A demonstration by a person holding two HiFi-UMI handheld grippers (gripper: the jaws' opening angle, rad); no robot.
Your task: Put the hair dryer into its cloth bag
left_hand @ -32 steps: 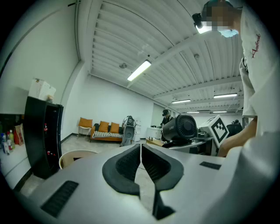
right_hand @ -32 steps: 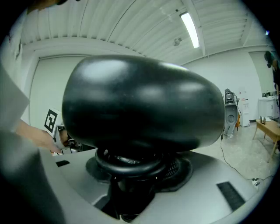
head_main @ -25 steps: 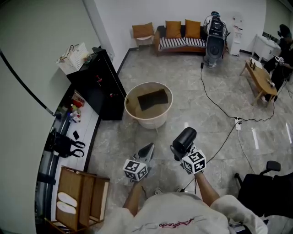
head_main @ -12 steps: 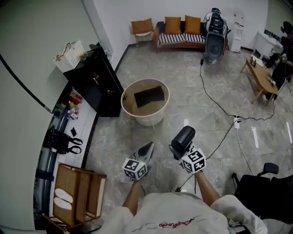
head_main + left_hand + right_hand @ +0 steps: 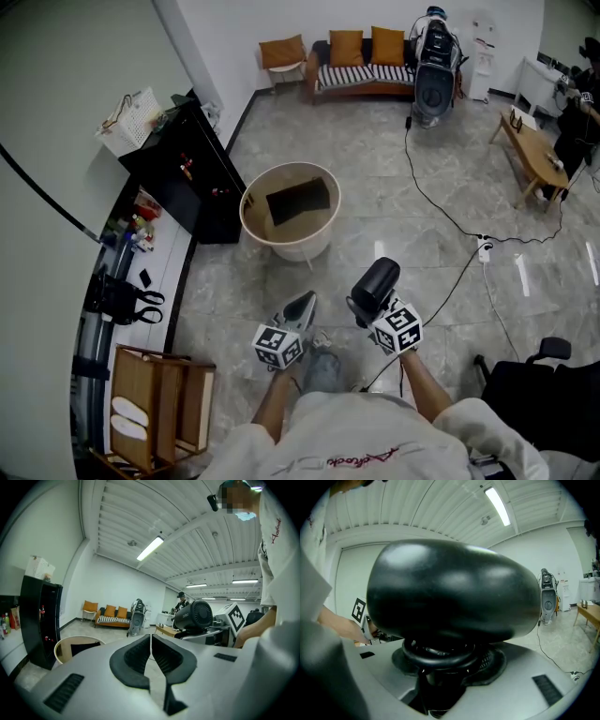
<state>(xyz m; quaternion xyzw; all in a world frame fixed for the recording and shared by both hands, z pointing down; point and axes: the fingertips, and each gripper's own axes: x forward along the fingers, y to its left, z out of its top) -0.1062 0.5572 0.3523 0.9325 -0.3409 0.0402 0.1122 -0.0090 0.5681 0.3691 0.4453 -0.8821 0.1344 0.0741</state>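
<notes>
Handle clamped in the right gripper (image 5: 368, 309), a stiff, likely top-heavy black plastic hair dryer (image 5: 379, 279) hangs short of the round beige tub (image 5: 286, 248); left gripper (image 5: 302, 306) pressed together, empty.

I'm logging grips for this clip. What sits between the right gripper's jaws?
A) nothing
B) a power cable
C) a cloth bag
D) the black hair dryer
D: the right gripper is clamped on the black hair dryer by its handle, as its own view shows.

Our right gripper view is mostly blocked by the glossy black plastic hair dryer (image 5: 450, 592), its handle base lost in shadow.
</notes>
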